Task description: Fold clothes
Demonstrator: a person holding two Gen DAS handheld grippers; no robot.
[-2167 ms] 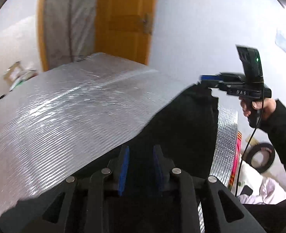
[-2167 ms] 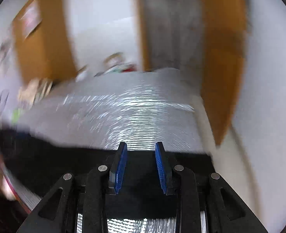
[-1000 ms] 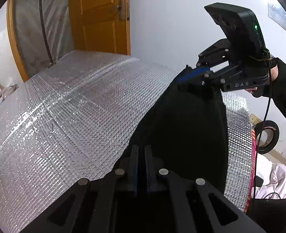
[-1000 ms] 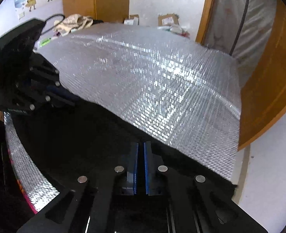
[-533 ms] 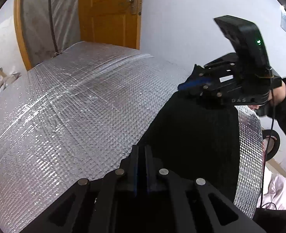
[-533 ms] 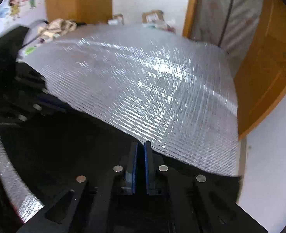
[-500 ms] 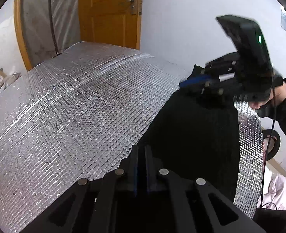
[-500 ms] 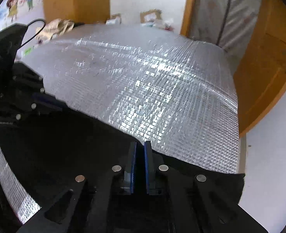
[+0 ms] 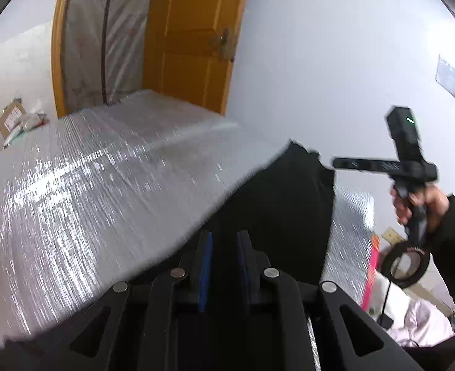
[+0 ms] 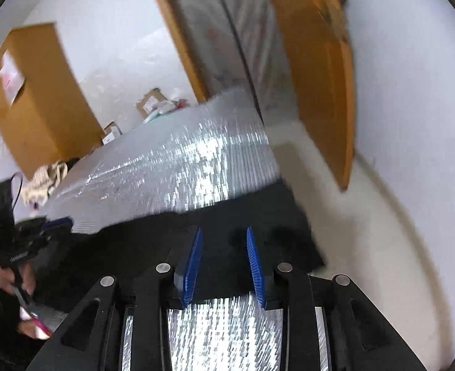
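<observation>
A black garment lies spread along the near edge of the silver foil-covered table. My left gripper hovers over its near corner. Its jaws are opening, with the cloth beneath them and nothing pinched. In the right wrist view the garment runs as a dark band across the table. My right gripper is over its end, jaws opening and apart, gripping nothing. From the left wrist view the right gripper is in a hand, off to the right of the garment's far corner. The left gripper shows at the left edge.
An orange door and a plastic-covered doorway stand behind the table. A tape roll and pale cloth lie on the floor at right. A wooden cabinet, boxes and a heap of fabric are on the far side.
Both grippers were shut on the garment's corners and have now parted and let it go. The right gripper has pulled away to the right of the cloth and rolled.
</observation>
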